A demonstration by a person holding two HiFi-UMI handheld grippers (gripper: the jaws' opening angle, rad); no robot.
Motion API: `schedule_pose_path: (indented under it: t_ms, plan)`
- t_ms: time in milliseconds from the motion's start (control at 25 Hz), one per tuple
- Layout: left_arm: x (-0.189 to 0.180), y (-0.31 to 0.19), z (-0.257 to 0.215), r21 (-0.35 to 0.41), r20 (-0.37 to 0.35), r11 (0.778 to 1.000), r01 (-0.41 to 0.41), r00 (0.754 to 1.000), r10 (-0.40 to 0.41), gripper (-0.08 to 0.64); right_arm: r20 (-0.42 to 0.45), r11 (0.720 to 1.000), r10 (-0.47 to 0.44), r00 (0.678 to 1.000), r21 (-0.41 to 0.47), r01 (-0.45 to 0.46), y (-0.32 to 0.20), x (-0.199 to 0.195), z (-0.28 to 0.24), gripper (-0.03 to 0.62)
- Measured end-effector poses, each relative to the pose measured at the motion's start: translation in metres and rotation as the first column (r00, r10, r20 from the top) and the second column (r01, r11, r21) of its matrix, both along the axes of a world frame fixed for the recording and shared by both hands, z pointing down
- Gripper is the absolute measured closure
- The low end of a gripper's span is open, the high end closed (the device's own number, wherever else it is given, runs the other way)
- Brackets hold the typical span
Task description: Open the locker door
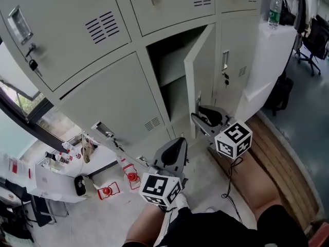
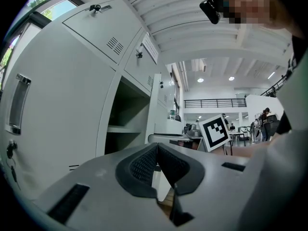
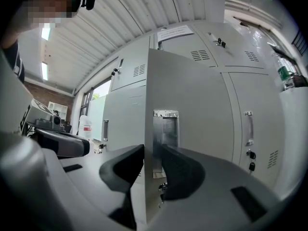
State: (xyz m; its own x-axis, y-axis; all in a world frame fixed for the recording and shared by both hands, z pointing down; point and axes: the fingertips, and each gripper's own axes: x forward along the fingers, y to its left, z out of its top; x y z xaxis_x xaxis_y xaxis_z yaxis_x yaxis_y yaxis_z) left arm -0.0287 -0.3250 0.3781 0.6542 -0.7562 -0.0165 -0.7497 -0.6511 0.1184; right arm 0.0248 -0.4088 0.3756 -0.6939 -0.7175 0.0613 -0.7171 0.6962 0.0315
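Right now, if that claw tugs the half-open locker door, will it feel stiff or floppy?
The locker door looks like thin sheet metal, so probably light yet stiff. It stands ajar on one side, so likely swings freely.

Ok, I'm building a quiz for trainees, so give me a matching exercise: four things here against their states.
1 left hand-held gripper
2 right hand-held gripper
3 grey metal locker door
4 clear plastic bottle

a swung open
b upright on the white ledge
c jaws together, empty
d jaws astride the door's edge

Pairs: 1-c, 2-d, 3-a, 4-b
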Motion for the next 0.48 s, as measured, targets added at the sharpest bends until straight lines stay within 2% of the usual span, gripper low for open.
schedule_pose_path:
  t_ms: [240, 480]
  plan:
    - [0.026, 0.009, -0.005, 0.012, -0.009, 0.999, -0.051, 0.999, 0.051, 0.543, -0.011, 1.000, 0.025, 1.000, -0.002, -0.025, 0.015, 0.029, 0.000, 0.410]
    - [0.045, 0.020, -0.011, 0.025, -0.007, 0.995, -0.099, 0.995, 0.099, 0.543, -0.015, 0.995, 0.102, 0.995, -0.007, -0.103, 0.026, 0.059, 0.000, 0.396]
